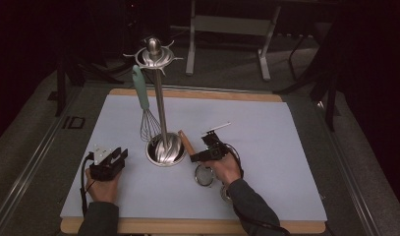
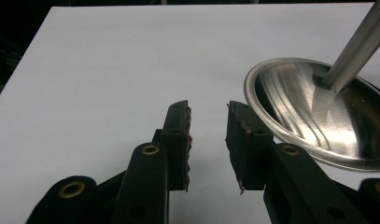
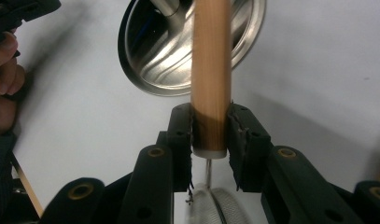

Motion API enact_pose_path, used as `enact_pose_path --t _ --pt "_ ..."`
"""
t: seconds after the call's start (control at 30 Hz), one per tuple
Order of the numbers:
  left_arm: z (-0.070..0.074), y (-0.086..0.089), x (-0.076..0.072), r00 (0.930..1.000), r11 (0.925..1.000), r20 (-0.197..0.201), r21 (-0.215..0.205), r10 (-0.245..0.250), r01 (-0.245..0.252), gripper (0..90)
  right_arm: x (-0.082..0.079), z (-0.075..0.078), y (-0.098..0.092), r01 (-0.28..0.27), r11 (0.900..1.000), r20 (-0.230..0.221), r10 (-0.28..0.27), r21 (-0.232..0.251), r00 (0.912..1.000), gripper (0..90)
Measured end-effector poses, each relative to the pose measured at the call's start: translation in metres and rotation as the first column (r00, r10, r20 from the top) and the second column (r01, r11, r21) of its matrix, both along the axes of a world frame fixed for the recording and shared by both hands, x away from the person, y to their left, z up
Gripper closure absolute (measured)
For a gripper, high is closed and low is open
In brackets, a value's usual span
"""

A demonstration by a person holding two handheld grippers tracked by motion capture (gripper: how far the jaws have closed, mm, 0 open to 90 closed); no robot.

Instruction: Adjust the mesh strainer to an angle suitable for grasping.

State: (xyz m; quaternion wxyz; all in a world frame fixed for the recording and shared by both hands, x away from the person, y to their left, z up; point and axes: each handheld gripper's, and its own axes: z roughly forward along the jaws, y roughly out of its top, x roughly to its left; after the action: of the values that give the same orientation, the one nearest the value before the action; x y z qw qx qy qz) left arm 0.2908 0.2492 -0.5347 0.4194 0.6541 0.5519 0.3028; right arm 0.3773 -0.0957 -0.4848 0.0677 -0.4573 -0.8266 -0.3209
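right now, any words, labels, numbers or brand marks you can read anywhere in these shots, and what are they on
"ID": pale letters on the dark surround left of the white mat; the only marking that can be read, and it is blurred.
No lettering can be made out on the steel utensil stand, the whisk, the wooden-handled strainer or either gripper.

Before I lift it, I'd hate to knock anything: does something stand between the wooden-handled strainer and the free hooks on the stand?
Nothing visible blocks the way. The right hand-held gripper clamps the strainer's wooden handle beside the stand's base. The whisk hangs on the stand's left side; the hooks facing the strainer look free.
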Motion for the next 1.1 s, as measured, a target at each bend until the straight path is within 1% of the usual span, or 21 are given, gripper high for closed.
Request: enact_pose_path --t 0.13,0.3,0.53,0.57,0.7,0.9,1.1 --pt "0.000 0.000 0.000 1.0000 1.0000 -0.003 0.005 -0.001 0.001 69.8 -0.001 0.007 -0.008 -0.005 1.000 0.021 0.005 0.001 0.9998 72.9" --pt "0.000 0.000 0.000 1.0000 1.0000 -0.004 0.006 -0.001 0.001 69.8 -0.003 0.012 -0.012 -0.017 1.000 0.042 0.017 0.006 0.9990 72.9" --pt "0.000 0.000 0.000 1.0000 1.0000 -0.005 0.006 -0.002 0.002 69.7 -0.006 0.017 -0.018 -0.038 0.998 0.061 0.035 0.045 0.9975 73.0" --pt "0.000 0.000 0.000 1.0000 1.0000 -0.005 0.006 -0.002 0.002 69.7 -0.007 0.018 -0.020 -0.046 0.998 0.072 0.042 0.053 0.9965 73.0" --pt "-0.001 -0.001 0.000 1.0000 1.0000 -0.007 0.008 -0.004 0.004 69.7 -0.008 0.020 -0.024 -0.058 0.996 0.087 0.052 0.071 0.9948 73.0" --pt "-0.001 -0.001 0.001 1.0000 1.0000 -0.007 0.008 -0.003 0.003 69.7 -0.009 0.023 -0.030 -0.059 0.994 0.102 0.049 0.095 0.9936 73.0" --pt "-0.001 -0.001 0.001 1.0000 1.0000 -0.007 0.007 -0.004 0.004 69.7 -0.009 0.032 -0.035 -0.059 0.992 0.118 0.046 0.113 0.9920 73.0"
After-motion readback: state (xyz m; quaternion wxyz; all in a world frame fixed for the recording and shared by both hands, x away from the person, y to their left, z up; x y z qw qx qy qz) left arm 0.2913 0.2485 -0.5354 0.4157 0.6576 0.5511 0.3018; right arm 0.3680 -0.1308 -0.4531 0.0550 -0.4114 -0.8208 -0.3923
